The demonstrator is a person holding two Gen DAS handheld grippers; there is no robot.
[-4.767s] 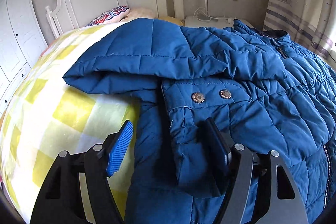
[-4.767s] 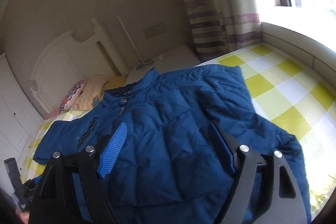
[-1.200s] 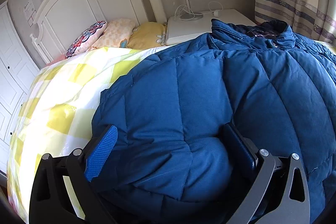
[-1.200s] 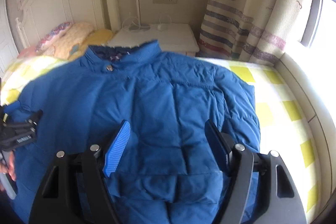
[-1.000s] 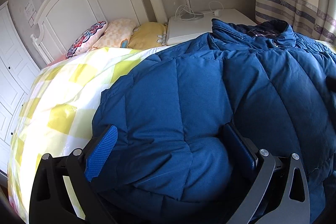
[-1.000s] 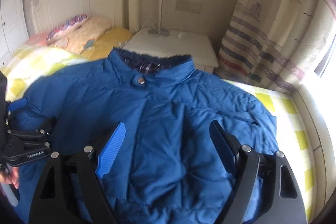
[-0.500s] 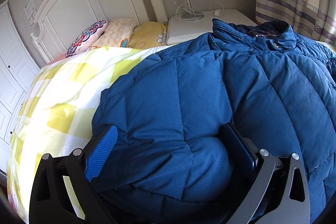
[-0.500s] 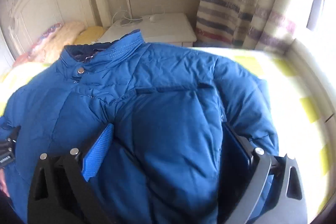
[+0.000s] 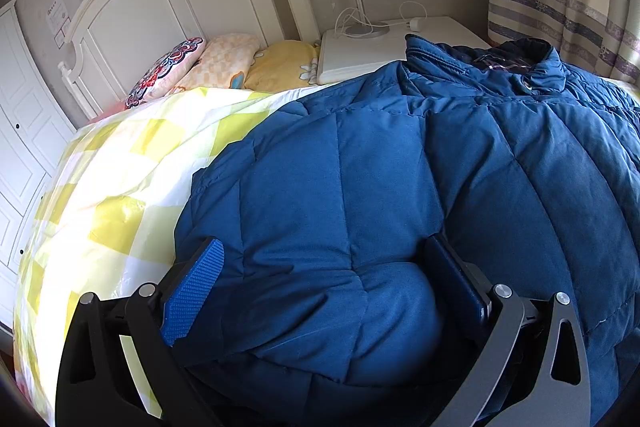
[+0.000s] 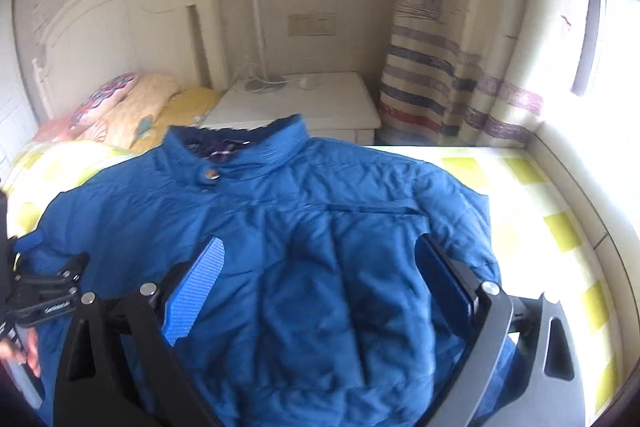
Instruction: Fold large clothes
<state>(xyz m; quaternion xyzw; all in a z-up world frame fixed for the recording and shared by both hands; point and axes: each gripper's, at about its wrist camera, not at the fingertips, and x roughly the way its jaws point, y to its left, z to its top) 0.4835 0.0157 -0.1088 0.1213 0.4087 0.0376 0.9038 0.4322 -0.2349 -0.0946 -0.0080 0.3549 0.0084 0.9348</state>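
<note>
A large blue quilted jacket (image 9: 380,167) lies front up on the bed, collar toward the headboard. My left gripper (image 9: 324,247) rests low on its left edge, jaws wide, with a puffy fold bulging between them; the blue left pad (image 9: 192,287) stays bare. In the right wrist view the jacket (image 10: 320,227) spreads below my right gripper (image 10: 320,243), which hovers open over its middle and grips nothing. The collar snap (image 10: 208,174) is closed. The left gripper (image 10: 44,291) and the hand (image 10: 16,351) holding it show at that view's left edge.
The bed has a yellow-and-white checked cover (image 9: 120,187), bare to the left and to the right (image 10: 540,207) of the jacket. Pillows (image 9: 224,63) lean at the white headboard (image 9: 160,7). A white nightstand (image 9: 360,55) with a lamp, a striped curtain (image 10: 440,87) and a window (image 10: 608,27) stand behind.
My right gripper has drawn back and up from the jacket's right side, and the thick fold between its jaws half a second ago now lies flat below. The left gripper has not moved.
</note>
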